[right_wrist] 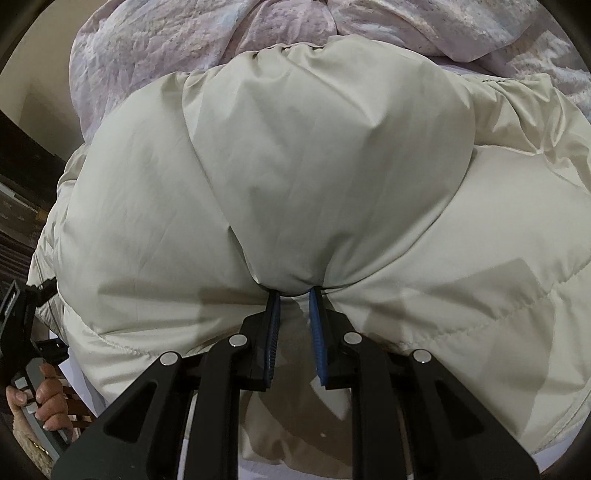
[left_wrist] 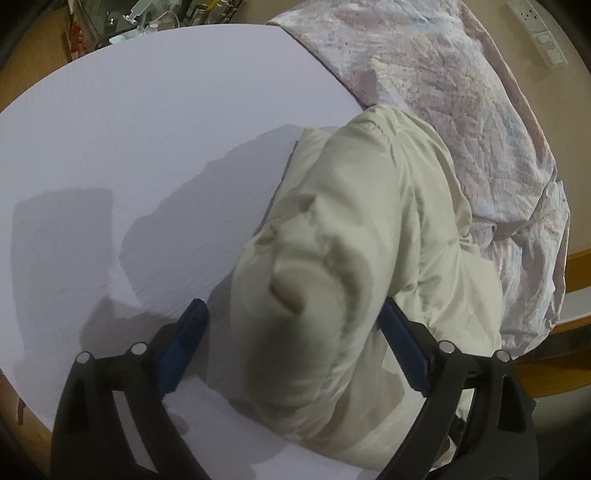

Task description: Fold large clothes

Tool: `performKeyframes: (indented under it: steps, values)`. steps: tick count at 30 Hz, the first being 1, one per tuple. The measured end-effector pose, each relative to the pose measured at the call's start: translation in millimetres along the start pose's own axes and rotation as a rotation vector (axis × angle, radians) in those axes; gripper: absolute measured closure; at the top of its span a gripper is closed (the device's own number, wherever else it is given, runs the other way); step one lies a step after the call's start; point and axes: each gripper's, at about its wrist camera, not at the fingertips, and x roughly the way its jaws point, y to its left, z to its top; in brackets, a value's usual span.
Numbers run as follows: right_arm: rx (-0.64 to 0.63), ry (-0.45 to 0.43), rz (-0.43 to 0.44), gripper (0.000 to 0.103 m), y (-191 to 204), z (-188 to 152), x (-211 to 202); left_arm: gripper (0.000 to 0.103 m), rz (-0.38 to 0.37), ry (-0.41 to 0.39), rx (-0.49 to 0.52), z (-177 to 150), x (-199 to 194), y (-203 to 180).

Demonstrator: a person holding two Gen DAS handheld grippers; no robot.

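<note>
A puffy cream down jacket point(left_wrist: 373, 229) lies bunched on the right part of a white round table point(left_wrist: 129, 129). My left gripper point(left_wrist: 295, 310) is open, its blue-padded fingers wide apart on either side of a rounded fold of the jacket. In the right wrist view the jacket point(right_wrist: 314, 147) fills the frame. My right gripper point(right_wrist: 294, 291) is shut on a bunched fold of the jacket, which bulges out beyond its fingertips.
A crumpled pale pink patterned quilt point(left_wrist: 461, 92) lies behind and right of the jacket, hanging over the table edge; it also shows in the right wrist view point(right_wrist: 184, 37). A hand on the other gripper's handle point(right_wrist: 48, 398) shows at lower left. Cluttered shelves point(left_wrist: 147, 14) stand beyond the table.
</note>
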Motion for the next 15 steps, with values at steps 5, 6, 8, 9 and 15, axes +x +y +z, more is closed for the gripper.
performKeyframes:
  steps: [5,6,8,9,15]
  values:
    - [-0.016,-0.014,-0.001,0.085,-2.4,-8.0,-7.9,0.036,-0.060,0.003,-0.010,2.3,5.1,-4.7]
    - [-0.016,-0.015,0.001,0.085,-2.9,-8.7,-8.3,0.042,-0.058,-0.002,-0.002,2.6,4.0,-7.4]
    - [-0.017,-0.015,0.002,0.085,-2.1,-7.5,-6.7,0.054,-0.062,-0.012,0.025,2.0,1.3,-11.9]
    - [-0.020,-0.015,0.001,0.085,-2.3,-7.5,-6.6,0.062,-0.068,-0.017,0.039,2.1,-1.8,-14.8]
    - [-0.044,-0.027,-0.022,0.085,5.4,-7.3,-3.7,0.076,-0.125,-0.047,0.093,3.6,-24.4,-33.5]
